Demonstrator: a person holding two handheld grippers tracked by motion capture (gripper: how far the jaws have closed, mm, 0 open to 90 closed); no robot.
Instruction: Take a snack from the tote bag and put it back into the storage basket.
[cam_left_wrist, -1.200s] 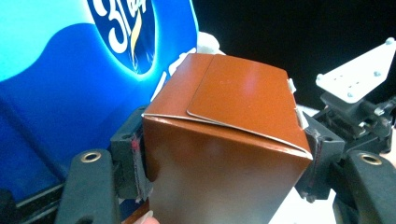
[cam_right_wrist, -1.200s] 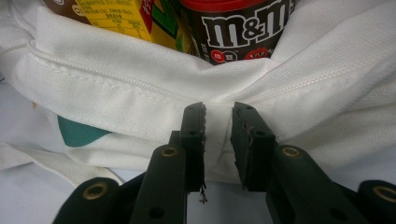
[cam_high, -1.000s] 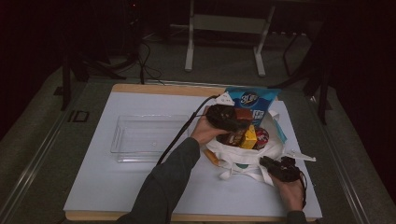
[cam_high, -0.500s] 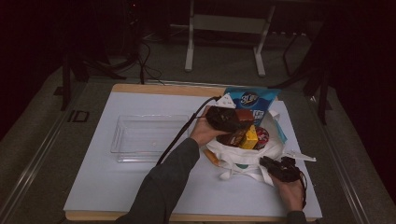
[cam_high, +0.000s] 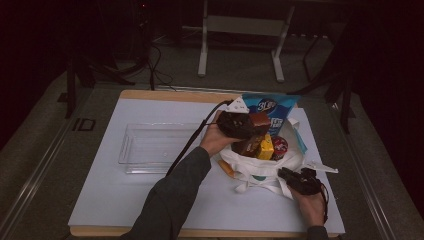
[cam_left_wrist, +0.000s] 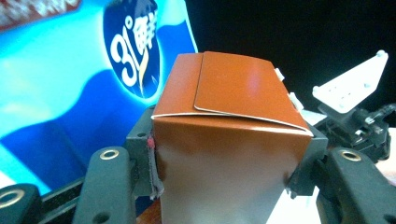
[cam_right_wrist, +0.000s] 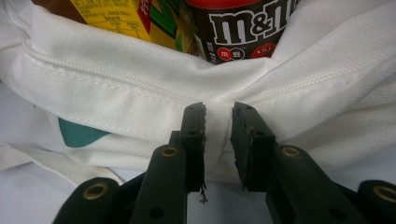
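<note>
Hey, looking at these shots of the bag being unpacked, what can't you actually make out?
- Brown box: its printed faces, left gripper view shows plain sides.
- White bag: its bottom, hidden by its own rim in both right gripper view and high view.
- Yellow carton: top cut off, right gripper view.
- Left gripper: jaws too dark, high view.

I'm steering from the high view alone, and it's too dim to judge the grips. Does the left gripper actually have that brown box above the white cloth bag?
Observer: Yes. In the left gripper view, the left gripper presses its pads on both sides of the brown cardboard box, whose top flap is closed. The jaws have just been closing on it.
Operator: And the right gripper?
Observer: The right gripper pinches a fold of the white cloth bag at its rim.
Operator: What sits just behind that rim?
Observer: A yellow carton and a dark M&M's tub, side by side inside the bag.
</note>
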